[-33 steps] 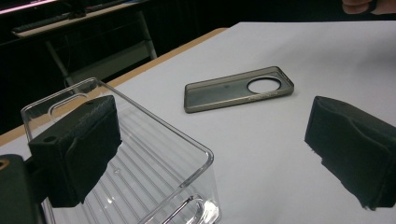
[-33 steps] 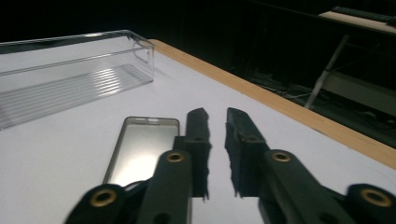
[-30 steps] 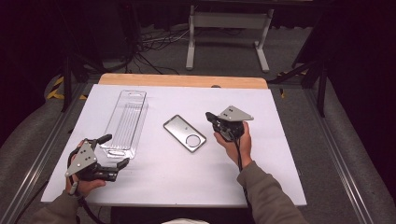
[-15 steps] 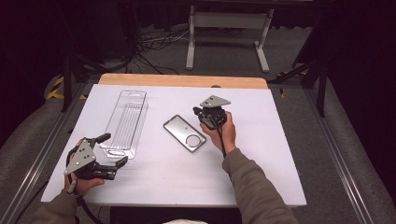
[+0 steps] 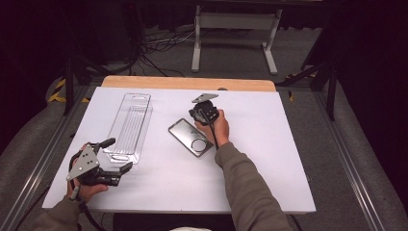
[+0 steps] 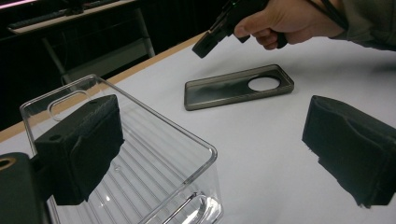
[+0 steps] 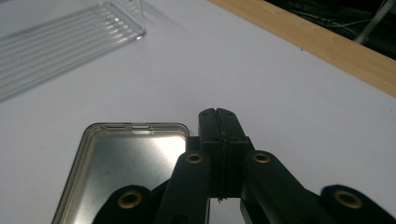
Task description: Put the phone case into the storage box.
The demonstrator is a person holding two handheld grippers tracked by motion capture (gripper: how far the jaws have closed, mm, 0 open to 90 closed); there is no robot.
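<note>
Hovering my right gripper (image 5: 198,114), jaws pressed together and empty, over the far corner of the phone case (image 5: 190,137) lying mid-counter (image 5: 269,144), I should spread them before lowering. My left gripper (image 5: 115,155) waits wide beside the clear tray (image 5: 129,126).

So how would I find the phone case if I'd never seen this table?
Look at the white table. Near its middle, right of the long clear plastic box, lies the phone case. It is flat, grey and shiny, with a round hole at one end; the box is see-through and ribbed.
</note>
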